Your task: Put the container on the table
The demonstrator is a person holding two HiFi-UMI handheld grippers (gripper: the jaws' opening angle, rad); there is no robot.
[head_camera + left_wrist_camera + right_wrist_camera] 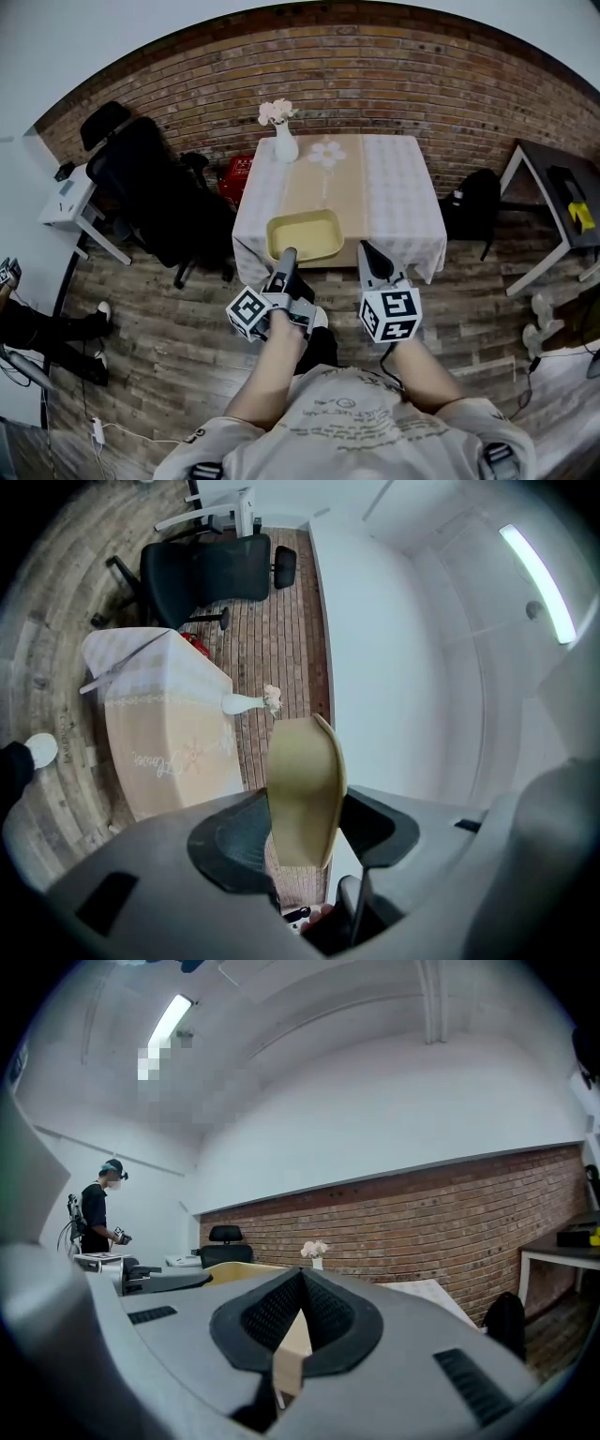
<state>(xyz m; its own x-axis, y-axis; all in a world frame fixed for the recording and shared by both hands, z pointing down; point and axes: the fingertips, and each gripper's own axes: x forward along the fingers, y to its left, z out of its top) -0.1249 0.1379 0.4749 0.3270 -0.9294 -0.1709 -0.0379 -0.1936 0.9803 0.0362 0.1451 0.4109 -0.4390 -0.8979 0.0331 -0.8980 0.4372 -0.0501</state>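
A shallow yellow container hangs over the near edge of the white-clothed table. My left gripper is shut on the container's near rim. In the left gripper view the container stands edge-on between the dark pads of that gripper. My right gripper sits just right of the container, apart from it. In the right gripper view its jaws meet at the tips with nothing gripped, and the container shows to the left. Whether the container touches the cloth I cannot tell.
A white vase with flowers stands at the table's far left, on a tan runner. A black office chair and a red crate are left of the table. A black bag and a dark side table are to its right. A person stands by a white desk.
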